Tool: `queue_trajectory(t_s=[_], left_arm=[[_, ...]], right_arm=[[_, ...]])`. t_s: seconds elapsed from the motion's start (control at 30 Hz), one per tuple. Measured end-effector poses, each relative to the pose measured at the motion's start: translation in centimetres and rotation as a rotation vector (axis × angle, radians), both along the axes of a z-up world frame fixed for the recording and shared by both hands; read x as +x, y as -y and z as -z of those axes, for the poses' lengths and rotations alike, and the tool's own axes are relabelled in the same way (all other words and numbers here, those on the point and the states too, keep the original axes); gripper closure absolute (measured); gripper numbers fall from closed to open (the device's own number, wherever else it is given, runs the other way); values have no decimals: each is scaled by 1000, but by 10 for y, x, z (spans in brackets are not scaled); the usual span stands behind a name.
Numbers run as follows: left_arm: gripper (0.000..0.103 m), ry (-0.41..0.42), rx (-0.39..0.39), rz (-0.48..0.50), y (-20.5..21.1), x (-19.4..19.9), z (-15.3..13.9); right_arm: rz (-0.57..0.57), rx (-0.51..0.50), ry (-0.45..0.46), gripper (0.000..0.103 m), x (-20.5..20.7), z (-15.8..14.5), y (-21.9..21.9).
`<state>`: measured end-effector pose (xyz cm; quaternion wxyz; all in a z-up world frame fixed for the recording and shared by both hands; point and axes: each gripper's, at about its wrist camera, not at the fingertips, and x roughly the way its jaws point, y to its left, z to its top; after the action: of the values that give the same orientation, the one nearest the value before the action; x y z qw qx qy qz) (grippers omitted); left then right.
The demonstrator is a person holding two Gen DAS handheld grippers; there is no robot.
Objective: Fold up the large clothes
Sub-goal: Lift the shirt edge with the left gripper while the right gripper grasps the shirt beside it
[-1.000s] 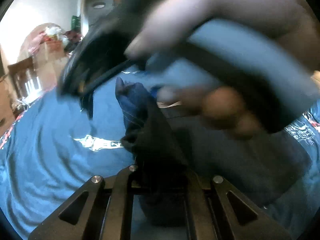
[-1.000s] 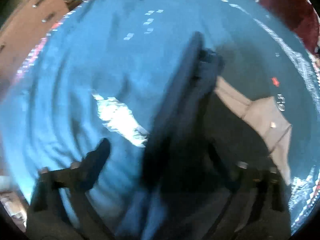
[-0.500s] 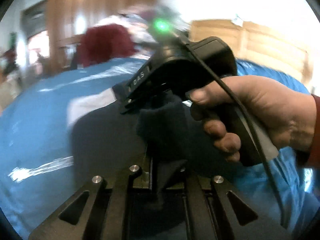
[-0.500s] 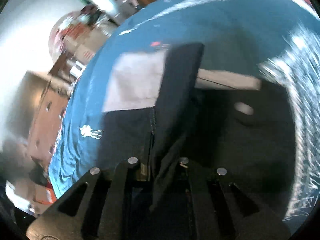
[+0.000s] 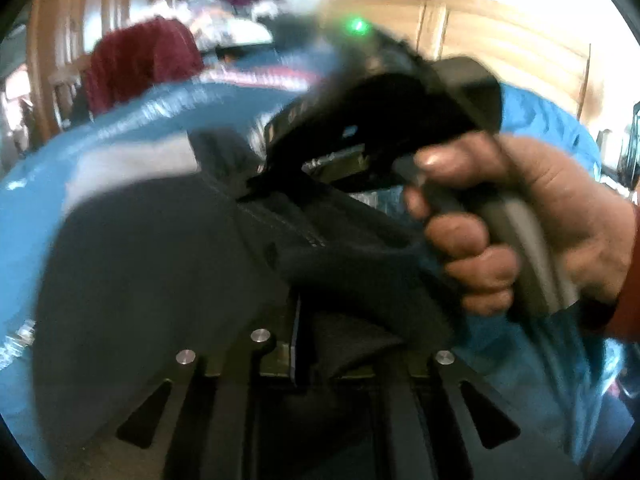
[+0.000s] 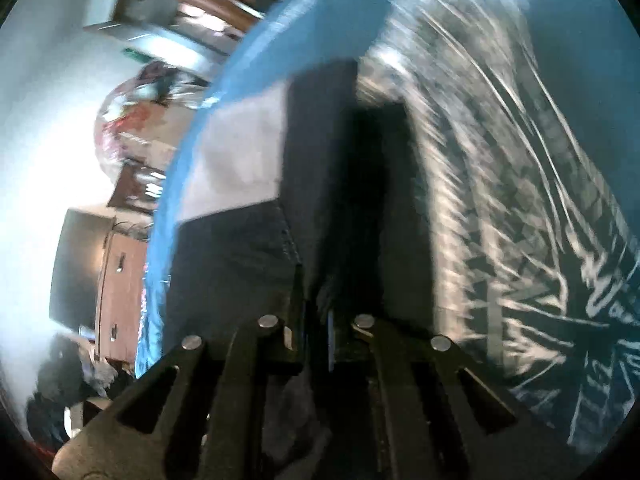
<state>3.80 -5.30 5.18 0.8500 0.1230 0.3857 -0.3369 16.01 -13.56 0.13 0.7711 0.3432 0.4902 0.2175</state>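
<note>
Blue bedspread (image 5: 132, 120) across the whole bed, serving as the folding surface. Dark garment (image 5: 132, 280) over its middle, partly lifted, a pale panel (image 6: 240, 160) showing at the far edge. Both corners raised together, probably to carry one edge over and double the cloth. Right hand (image 5: 520, 220) wrapped round the handle of the right gripper (image 5: 256, 192), tips pressed together on a stitched seam of the garment, close in front of the left camera. Left gripper (image 5: 312, 344) likewise pinching a bunched fold of the same garment between its pads. From the right wrist view, right gripper (image 6: 316, 320) nipped on a dark edge, cloth hanging taut ahead. Held near each other, seemingly to keep the edge straight. Motion blur throughout.
</note>
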Motion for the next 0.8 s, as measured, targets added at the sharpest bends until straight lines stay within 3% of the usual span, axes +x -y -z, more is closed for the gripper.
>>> queue_trajectory(t_s=[0.07,0.2,0.27,0.33,0.4,0.47,0.6,0.7,0.8], left_arm=[[89,1,8,5,4,1,4],[89,11,-24,-5,7,-2,-13],[89,-14,-19,-16,13,2,-3],[88,-22,-11,-14,18,4,6],[87,-39,-21,-11,9,3,-5],[83,-22,-43,-8,-11,-5,-23],[74,63,-119,-61,-79,-54,-62],[67,119,-131,-131,-126,-78,-74],[67,123,-115,-232,-171,-75,-69]], right_arm=[[25,64,-7,97,-2,3,7],[-16,19,31,98,-2,-19,-2],[-29,6,-21,99,5,1,2],[-32,110,-67,98,9,19,6],[-44,136,-89,90,5,13,4],[-81,129,-89,71,-4,3,1],[-98,123,-88,56,-33,-11,0],[-93,117,-76,45,-50,-17,-5],[-84,86,-58,37,-61,-23,-12]])
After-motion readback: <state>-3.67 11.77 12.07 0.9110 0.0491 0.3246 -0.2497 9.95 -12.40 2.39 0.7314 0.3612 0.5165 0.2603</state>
